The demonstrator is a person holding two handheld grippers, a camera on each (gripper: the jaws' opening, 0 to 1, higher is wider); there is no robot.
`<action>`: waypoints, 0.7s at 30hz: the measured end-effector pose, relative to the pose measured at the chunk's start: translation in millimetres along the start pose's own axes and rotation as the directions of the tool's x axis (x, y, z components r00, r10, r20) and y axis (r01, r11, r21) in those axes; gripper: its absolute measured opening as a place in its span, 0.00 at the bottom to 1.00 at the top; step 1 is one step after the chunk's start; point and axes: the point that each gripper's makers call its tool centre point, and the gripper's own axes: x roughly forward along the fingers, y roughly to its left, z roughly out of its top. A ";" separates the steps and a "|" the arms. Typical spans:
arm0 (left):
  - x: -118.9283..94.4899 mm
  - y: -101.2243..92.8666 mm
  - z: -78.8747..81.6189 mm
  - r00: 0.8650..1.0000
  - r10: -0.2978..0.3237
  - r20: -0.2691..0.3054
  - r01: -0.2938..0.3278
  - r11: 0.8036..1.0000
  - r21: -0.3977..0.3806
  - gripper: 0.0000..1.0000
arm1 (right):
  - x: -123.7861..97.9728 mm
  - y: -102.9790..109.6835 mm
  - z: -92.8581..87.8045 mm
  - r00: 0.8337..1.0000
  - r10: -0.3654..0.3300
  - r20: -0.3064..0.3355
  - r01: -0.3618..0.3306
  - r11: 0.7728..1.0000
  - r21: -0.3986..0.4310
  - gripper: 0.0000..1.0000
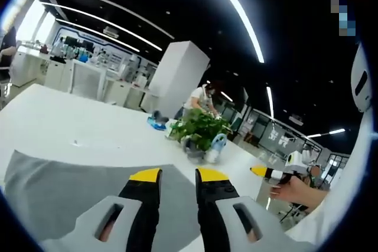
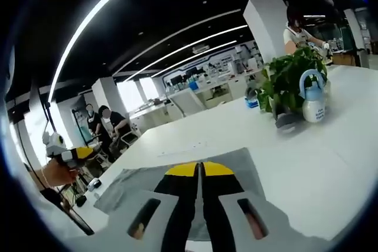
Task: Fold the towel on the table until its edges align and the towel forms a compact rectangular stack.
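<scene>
A grey towel (image 1: 59,190) lies spread on the white table (image 1: 77,128), under and ahead of my left gripper (image 1: 179,174). That gripper's yellow-tipped jaws stand apart, open, with nothing between them. In the right gripper view the same towel (image 2: 243,166) stretches out beneath my right gripper (image 2: 200,169), whose yellow tips are pressed together, shut, with nothing seen in them. Each gripper hovers over the towel's near part. The right gripper (image 1: 264,172), held in a hand (image 1: 295,192), enters the left gripper view from the right. The left gripper (image 2: 72,154) shows at the left of the right gripper view.
A potted green plant (image 1: 201,127) and a blue-capped spray bottle (image 2: 313,101) stand on the table beyond the towel. Blue items (image 1: 157,123) lie near the plant. A person (image 1: 199,95) stands behind it, and a white pillar (image 1: 180,75) rises further back. People sit at desks (image 2: 106,123).
</scene>
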 end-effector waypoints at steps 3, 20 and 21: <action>9.2 -3.1 -1.0 1.000 -0.012 -0.003 0.012 1.000 0.001 0.28 | -0.5 -9.7 -2.4 0.999 -0.037 0.008 0.037 0.999 -0.029 0.19; 85.1 -21.9 -10.7 0.985 -0.109 -0.137 0.117 0.992 0.052 0.51 | 1.3 -58.8 -71.5 0.973 -0.159 -0.166 0.158 0.987 -0.017 0.38; 89.2 -23.7 -10.1 0.982 -0.119 -0.147 0.129 0.990 0.061 0.51 | 2.0 -60.7 -75.4 0.971 -0.165 -0.174 0.164 0.986 -0.021 0.38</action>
